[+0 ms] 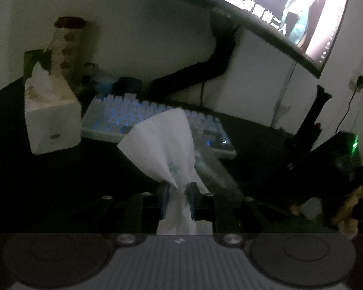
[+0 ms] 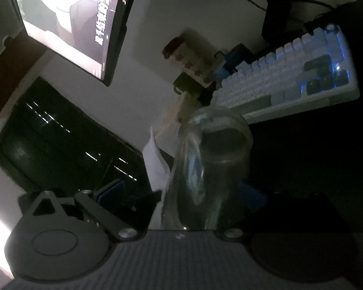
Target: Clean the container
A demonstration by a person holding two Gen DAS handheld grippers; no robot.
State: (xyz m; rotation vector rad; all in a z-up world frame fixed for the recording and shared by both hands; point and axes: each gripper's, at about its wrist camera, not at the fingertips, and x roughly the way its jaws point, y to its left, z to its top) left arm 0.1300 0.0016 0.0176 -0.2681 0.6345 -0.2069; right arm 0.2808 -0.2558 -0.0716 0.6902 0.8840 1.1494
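Glass container [image 2: 213,164], clear and tilted, sits between the right gripper's [image 2: 181,193] fingers, gripped above the dark worktop [image 1: 48,181]. Left gripper's [image 1: 177,188] fingers pinch a white tissue [image 1: 162,145] before the backlit keyboard [image 1: 145,113].

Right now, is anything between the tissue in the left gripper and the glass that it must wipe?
Nothing visible. The left gripper pinches the tissue, and the glass sits in the right gripper with the tissue's edge beside it, over bare desk.
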